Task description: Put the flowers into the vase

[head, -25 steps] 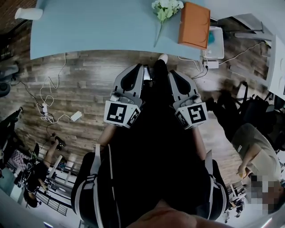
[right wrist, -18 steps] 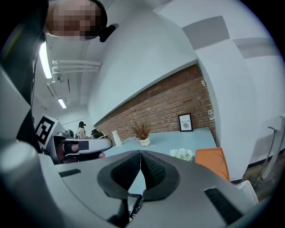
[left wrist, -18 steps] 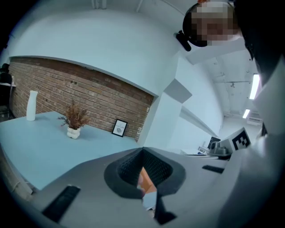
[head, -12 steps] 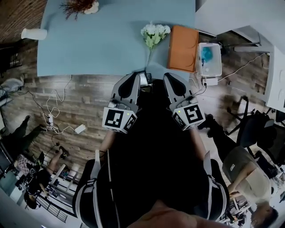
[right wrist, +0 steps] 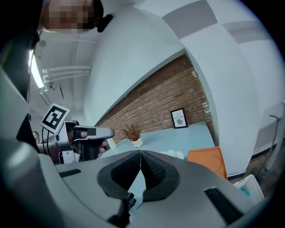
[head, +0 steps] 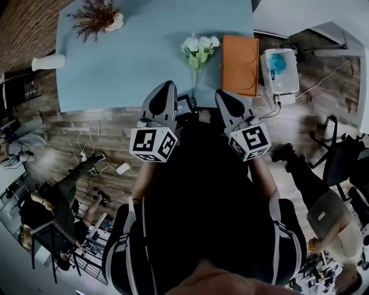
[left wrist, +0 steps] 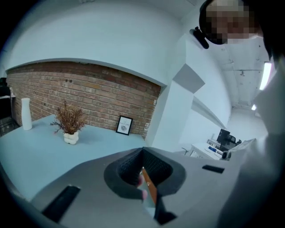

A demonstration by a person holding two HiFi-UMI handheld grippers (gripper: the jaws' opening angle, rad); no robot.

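Though close, flower stem faint.

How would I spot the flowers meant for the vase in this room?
Look at the light blue table. Near its front edge, just left of the flat orange tray, lie the flowers: white blooms on a green stem, unlike the brown dried plant in its pot.

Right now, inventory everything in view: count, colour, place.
table: 1, light blue, straight ahead
flowers: 1 bunch, white, lying near table's front edge
vase: 1, white, table's left end
dried plant: 1, brown, white pot, table's far side
tray: 1, orange, right of flowers
framed print: 1, black frame, against brick wall
box: 1, white, beside table's right end
bystanders: 2, floor left and right
left gripper: 1, grey, shut, empty
right gripper: 1, grey, shut, empty
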